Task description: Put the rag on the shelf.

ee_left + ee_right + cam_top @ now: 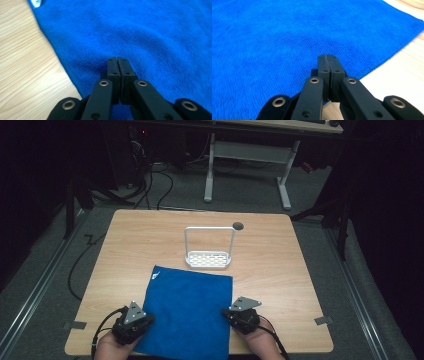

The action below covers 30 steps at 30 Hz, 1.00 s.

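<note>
A blue towel [190,310] lies flat on the near half of the wooden table [150,235], with a small white label [156,275] at its far left corner. My left gripper [141,320] rests at the towel's near left edge, my right gripper [231,313] at its near right edge. In the left gripper view the black jaws of the left gripper [117,59] are pressed together just above the towel [150,30], with nothing between them. The right gripper [328,56] stands the same way over the towel [274,37] near its edge.
A white rack with a tall wire handle [209,259] stands just beyond the towel at mid-table. A dark round hole [238,226] sits behind it. Bare wood lies to both sides. Beyond the table a white desk frame [247,150] and cables occupy the floor.
</note>
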Each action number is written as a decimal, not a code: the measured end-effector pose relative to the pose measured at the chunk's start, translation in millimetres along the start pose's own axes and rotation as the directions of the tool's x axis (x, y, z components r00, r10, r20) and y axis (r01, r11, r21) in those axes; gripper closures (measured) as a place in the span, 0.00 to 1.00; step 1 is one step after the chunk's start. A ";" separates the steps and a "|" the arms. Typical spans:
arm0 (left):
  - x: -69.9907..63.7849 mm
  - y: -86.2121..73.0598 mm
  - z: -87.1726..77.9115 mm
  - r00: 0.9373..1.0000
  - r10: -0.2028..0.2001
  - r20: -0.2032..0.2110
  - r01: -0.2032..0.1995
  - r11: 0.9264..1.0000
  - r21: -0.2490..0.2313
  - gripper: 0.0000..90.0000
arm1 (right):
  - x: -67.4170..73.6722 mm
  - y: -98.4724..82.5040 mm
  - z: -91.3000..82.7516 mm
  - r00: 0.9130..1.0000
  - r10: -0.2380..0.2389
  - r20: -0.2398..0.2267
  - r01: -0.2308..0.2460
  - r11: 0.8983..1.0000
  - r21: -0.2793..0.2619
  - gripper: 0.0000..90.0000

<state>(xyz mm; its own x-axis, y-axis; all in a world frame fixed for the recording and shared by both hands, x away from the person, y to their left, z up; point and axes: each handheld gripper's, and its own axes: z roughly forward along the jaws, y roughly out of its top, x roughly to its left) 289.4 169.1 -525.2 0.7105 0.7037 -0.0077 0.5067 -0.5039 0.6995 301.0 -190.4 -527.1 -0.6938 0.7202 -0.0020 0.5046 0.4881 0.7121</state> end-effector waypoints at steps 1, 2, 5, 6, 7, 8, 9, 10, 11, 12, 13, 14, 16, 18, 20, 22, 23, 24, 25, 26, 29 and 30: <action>-7.0 4.7 4.1 1.000 0.020 0.019 -0.020 1.000 0.003 0.98 | -6.7 -3.5 -3.8 1.000 0.015 0.014 -0.015 1.000 0.000 1.00; -7.0 4.7 4.1 1.000 0.020 0.019 -0.020 1.000 0.003 0.98 | -6.7 -3.5 -3.8 1.000 0.015 0.014 -0.015 1.000 0.000 1.00; -16.1 10.8 10.3 0.998 0.035 0.056 -0.035 0.999 0.000 0.98 | -16.2 -9.1 -9.4 0.998 0.041 0.041 -0.041 0.999 -0.003 1.00; -18.4 12.3 11.9 0.997 0.040 0.063 -0.040 0.999 -0.002 0.98 | -19.3 -10.5 -11.1 0.998 0.046 0.051 -0.046 0.999 -0.002 1.00; -22.1 14.8 14.2 0.996 0.049 0.071 -0.049 0.999 -0.002 0.98 | -21.4 -11.6 -12.1 0.997 0.051 0.057 -0.051 0.999 -0.004 1.00; -24.9 16.5 16.1 0.995 0.057 0.078 -0.056 0.998 -0.004 0.98 | -24.8 -13.1 -13.8 0.996 0.056 0.071 -0.056 0.998 -0.004 1.00; -29.7 19.4 19.2 0.994 0.068 0.088 -0.067 0.998 -0.007 0.98 | -30.4 -15.4 -16.4 0.994 0.067 0.085 -0.067 0.998 -0.002 1.00; -29.7 19.4 19.2 0.994 0.068 0.088 -0.067 0.998 -0.007 0.98 | -30.4 -15.4 -16.4 0.994 0.067 0.085 -0.067 0.998 -0.002 1.00; -31.7 20.4 20.5 0.993 0.067 0.095 -0.067 0.998 -0.010 0.98 | -33.5 -16.5 -17.2 0.993 0.071 0.090 -0.071 0.997 -0.005 1.00; -33.4 21.3 21.7 0.992 0.065 0.104 -0.064 0.998 -0.012 0.97 | -35.9 -17.5 -18.1 0.992 0.085 0.095 -0.084 0.996 -0.007 1.00; -36.1 22.7 23.0 0.991 0.069 0.113 -0.068 0.998 -0.012 0.97 | -40.9 -19.1 -19.4 0.990 0.096 0.100 -0.096 0.995 -0.012 1.00; -36.1 22.7 23.0 0.991 0.069 0.113 -0.068 0.998 -0.012 0.97 | -40.9 -19.1 -19.4 0.990 0.096 0.100 -0.096 0.995 -0.012 1.00; -38.0 23.1 23.7 0.990 0.070 0.123 -0.069 0.997 -0.016 0.97 | -45.6 -20.3 -20.3 0.988 0.108 0.106 -0.107 0.994 -0.016 1.00; -38.9 22.6 23.7 0.989 0.071 0.132 -0.070 0.997 -0.018 0.97 | -47.9 -20.7 -20.7 0.987 0.119 0.108 -0.117 0.993 -0.016 1.00; -39.1 22.0 23.7 0.988 0.070 0.137 -0.068 0.997 -0.023 0.96 | -48.9 -20.7 -20.9 0.987 0.125 0.105 -0.125 0.992 -0.015 1.00; -38.4 21.1 23.6 0.987 0.068 0.143 -0.065 0.998 -0.028 0.96 | -48.7 -20.6 -20.7 0.986 0.124 0.108 -0.124 0.992 -0.015 1.00; -38.2 20.8 23.5 0.987 0.067 0.145 -0.064 0.998 -0.029 0.96 | -48.8 -20.6 -20.7 0.986 0.124 0.108 -0.123 0.992 -0.016 1.00; -38.0 20.7 23.5 0.987 0.067 0.146 -0.064 0.998 -0.030 0.96 | -48.7 -20.7 -20.8 0.986 0.125 0.108 -0.124 0.992 -0.016 1.00; -38.0 20.7 23.5 0.987 0.067 0.146 -0.064 0.998 -0.030 0.96 | -48.7 -21.0 -21.1 0.986 0.124 0.108 -0.123 0.992 -0.016 1.00; -38.0 20.7 23.5 0.987 0.067 0.146 -0.063 0.998 -0.030 0.96 | -48.7 -21.0 -21.1 0.986 0.124 0.108 -0.123 0.992 -0.016 1.00; -38.0 20.9 23.4 0.986 0.070 0.153 -0.066 0.997 -0.030 0.94 | -48.2 -21.4 -21.8 0.986 0.126 0.110 -0.125 0.992 -0.015 0.98; -38.0 20.9 23.4 0.986 0.070 0.153 -0.066 0.997 -0.030 0.91 | -48.2 -21.4 -21.8 0.986 0.126 0.110 -0.125 0.992 -0.015 0.98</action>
<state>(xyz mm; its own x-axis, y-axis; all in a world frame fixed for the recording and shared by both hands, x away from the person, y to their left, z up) 284.4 120.1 -527.0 0.8105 0.5818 -0.0679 0.4437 -0.5342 0.7196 312.5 -246.3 -527.0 -0.5637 0.8259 0.0104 0.5799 0.3867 0.7170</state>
